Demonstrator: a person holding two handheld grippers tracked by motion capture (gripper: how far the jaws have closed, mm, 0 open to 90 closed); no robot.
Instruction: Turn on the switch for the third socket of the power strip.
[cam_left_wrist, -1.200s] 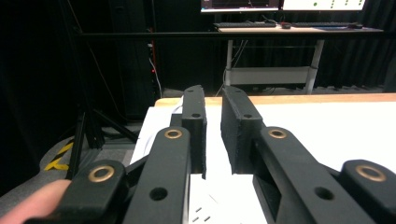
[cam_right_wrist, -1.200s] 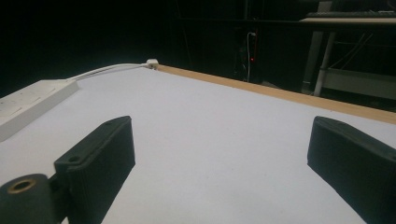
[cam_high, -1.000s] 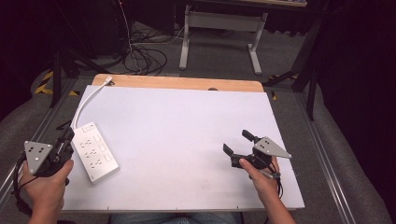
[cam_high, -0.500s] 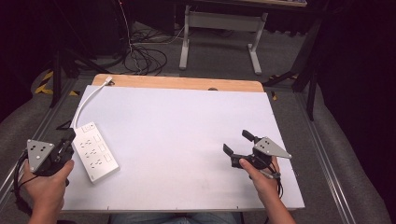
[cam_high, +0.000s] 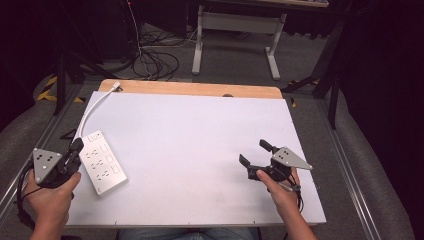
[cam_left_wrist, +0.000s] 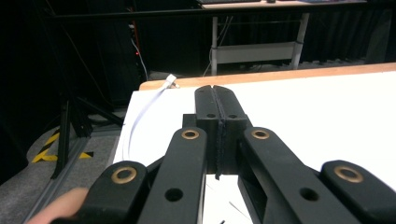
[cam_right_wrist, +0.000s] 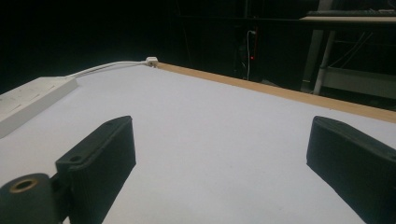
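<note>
Two black grippers are resting apart: left gripper (cam_left_wrist: 217, 100) clenched empty beside the white plastic power strip (cam_high: 102, 161); right gripper (cam_right_wrist: 219, 154) spread wide over the white table (cam_high: 200, 145).

A white table top (cam_high: 200, 150) lies bare across its middle and right side, leaving wide open room to pass. The obstacles sit at the left: a white power strip (cam_high: 102, 161) lying flat near the left edge, just beside the left gripper (cam_high: 76, 146), and its white cable (cam_high: 92, 109) curving back to the far left corner.
</note>
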